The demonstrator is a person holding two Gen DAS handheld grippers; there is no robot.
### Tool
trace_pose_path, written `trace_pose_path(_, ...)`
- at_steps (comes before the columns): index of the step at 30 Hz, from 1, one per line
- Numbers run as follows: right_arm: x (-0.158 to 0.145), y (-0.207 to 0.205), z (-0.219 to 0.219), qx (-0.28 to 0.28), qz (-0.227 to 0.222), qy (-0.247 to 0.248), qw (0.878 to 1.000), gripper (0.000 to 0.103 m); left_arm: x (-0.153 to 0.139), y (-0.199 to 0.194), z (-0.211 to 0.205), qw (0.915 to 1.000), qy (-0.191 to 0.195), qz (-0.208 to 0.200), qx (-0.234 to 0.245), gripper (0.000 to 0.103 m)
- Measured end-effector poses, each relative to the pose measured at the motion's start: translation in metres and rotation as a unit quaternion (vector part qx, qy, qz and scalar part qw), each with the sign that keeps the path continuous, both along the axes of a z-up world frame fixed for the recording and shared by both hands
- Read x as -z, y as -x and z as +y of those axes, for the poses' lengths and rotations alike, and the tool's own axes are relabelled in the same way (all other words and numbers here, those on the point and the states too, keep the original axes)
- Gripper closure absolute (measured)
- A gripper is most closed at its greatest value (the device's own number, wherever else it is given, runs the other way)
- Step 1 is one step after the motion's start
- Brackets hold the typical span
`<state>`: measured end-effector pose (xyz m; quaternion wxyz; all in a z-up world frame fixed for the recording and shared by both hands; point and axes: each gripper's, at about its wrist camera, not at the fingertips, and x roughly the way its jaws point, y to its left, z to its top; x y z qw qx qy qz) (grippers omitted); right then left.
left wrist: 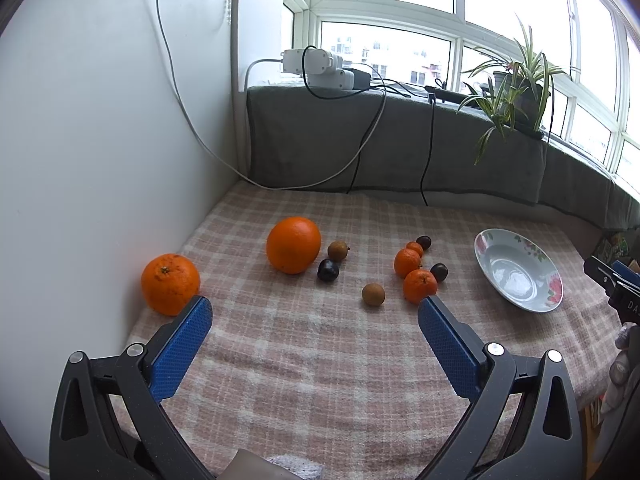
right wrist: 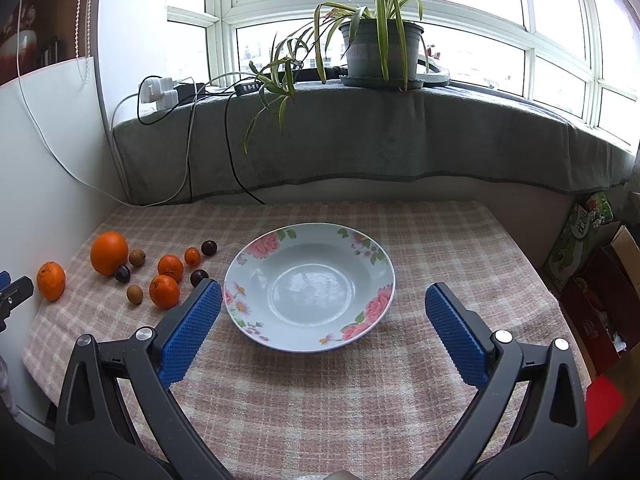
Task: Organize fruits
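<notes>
Fruit lies scattered on a checked cloth. Two big oranges sit at the left: one (left wrist: 293,244) mid-table, one (left wrist: 170,283) by the white wall. Three small mandarins (left wrist: 419,287), brown longans (left wrist: 373,294) and dark plums (left wrist: 328,270) lie between them and the plate. The floral plate (left wrist: 520,240) (right wrist: 240,264) stands empty on the right. My left gripper (left wrist: 314,310) hovers open above the cloth, short of the fruit. Open too, my right gripper (right wrist: 323,298) hangs just in front of the plate. In the right wrist view the fruit cluster (right wrist: 164,291) lies to the plate's left.
A grey-covered windowsill (right wrist: 360,152) runs behind the table with a potted spider plant (right wrist: 380,48), chargers (left wrist: 320,66) and hanging cables (left wrist: 360,152). A white wall panel (left wrist: 100,140) borders the left. Boxes (right wrist: 600,300) stand off the table's right edge.
</notes>
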<state>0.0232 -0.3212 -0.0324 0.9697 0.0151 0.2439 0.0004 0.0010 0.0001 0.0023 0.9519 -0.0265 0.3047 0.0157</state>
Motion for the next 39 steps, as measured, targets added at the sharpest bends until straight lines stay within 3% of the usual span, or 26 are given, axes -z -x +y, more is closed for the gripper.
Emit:
trace_pose_path(25, 0.003, -0.010, 0.010, -0.015, 0.012, 0.003, 1.000, 0.000, 0.007, -0.004, 0.010, 0.9999, 0.011, 0.003, -0.009, 0.001)
trace_pose_path(39, 0.005, -0.030, 0.036, -0.070, 0.025, 0.003, 0.997, 0.000, 0.023, -0.011, 0.030, 0.9989, 0.037, 0.021, -0.021, 0.001)
